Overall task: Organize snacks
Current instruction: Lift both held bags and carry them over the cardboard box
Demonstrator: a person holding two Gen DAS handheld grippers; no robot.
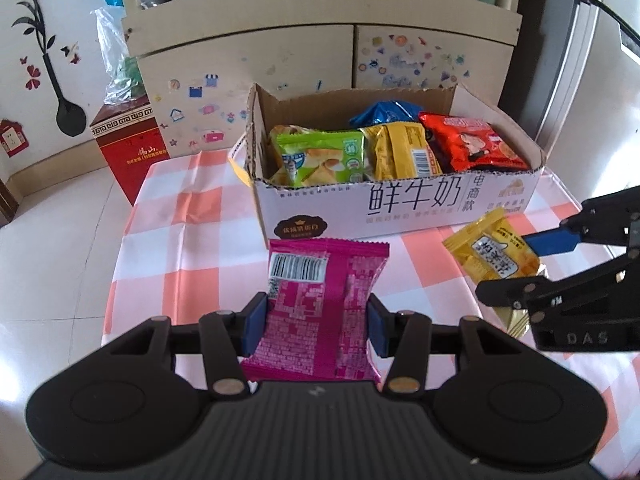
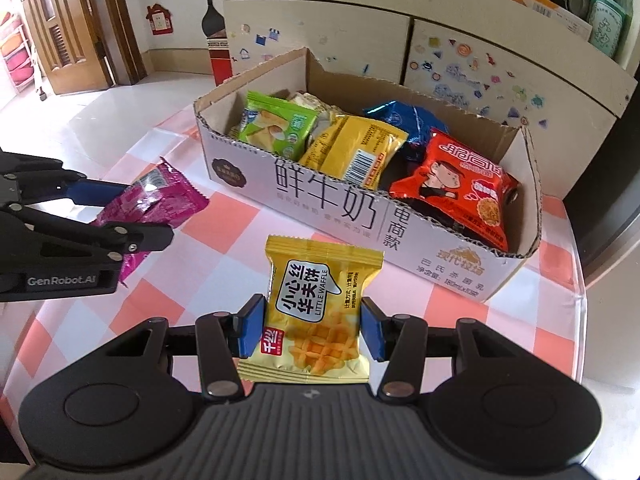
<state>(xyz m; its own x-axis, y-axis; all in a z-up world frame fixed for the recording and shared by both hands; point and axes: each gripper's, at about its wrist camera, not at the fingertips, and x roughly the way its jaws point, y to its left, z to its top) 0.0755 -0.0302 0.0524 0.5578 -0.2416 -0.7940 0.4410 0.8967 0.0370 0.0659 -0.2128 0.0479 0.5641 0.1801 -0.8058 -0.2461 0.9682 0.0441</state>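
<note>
My left gripper point(image 1: 316, 322) is shut on a magenta snack packet point(image 1: 320, 304), held in front of the cardboard box point(image 1: 400, 204). My right gripper point(image 2: 313, 328) is shut on a yellow waffle packet point(image 2: 316, 312), also in front of the box point(image 2: 320, 196). Each gripper shows in the other's view: the right one point(image 1: 516, 268) with the yellow packet point(image 1: 492, 256), the left one point(image 2: 132, 212) with the magenta packet point(image 2: 156, 196). The box holds a green packet point(image 1: 320, 156), a yellow packet point(image 1: 404, 148), a red packet point(image 1: 468, 140) and a blue packet point(image 1: 384, 114).
The box stands on a table with an orange-and-white checked cloth point(image 1: 192, 264). Behind it is a beige cabinet with stickers point(image 1: 304, 56). A red carton with a plastic bag point(image 1: 128, 144) stands on the floor at the left.
</note>
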